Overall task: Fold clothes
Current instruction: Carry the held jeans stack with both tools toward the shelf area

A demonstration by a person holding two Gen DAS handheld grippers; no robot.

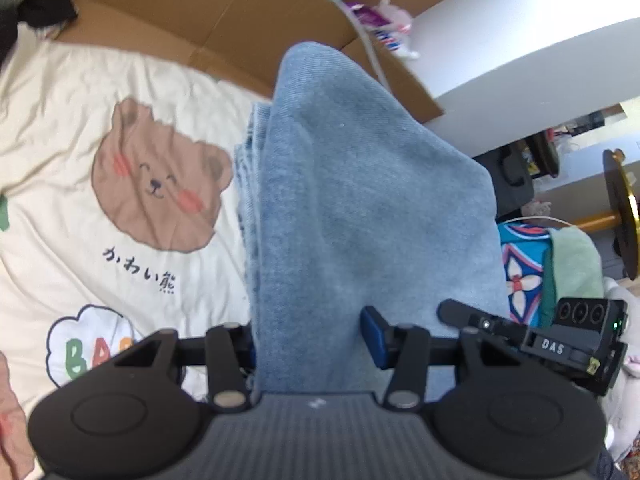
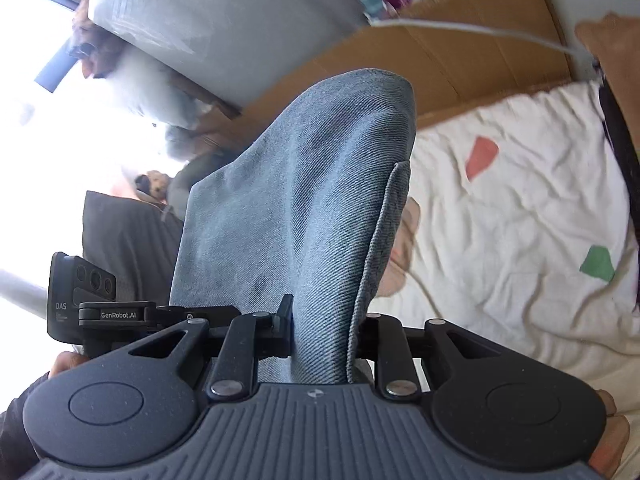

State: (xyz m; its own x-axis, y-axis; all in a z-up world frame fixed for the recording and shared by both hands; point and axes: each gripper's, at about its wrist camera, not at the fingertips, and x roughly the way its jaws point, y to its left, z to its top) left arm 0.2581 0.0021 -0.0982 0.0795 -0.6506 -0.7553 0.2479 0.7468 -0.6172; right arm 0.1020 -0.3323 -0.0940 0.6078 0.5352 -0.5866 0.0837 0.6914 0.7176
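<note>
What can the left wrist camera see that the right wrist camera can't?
Only the left wrist view shows the brown bear face printed on the cream bedsheet, with writing under it. Only the right wrist view shows the bright window and a red patch and green patch on the sheet. Both show blue jeans pinched in a tool, left tool or right tool, with cardboard behind.

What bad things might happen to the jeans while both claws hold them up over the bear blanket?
1. The left gripper has a thick bunch of jeans between its fingers, with one blue pad showing at the edge. The denim might slip out.
2. The right gripper pinches a narrower fold, so the heavy cloth may sag unevenly and spoil the fold.
3. The hanging denim could brush the cardboard box behind the bear blanket.
</note>
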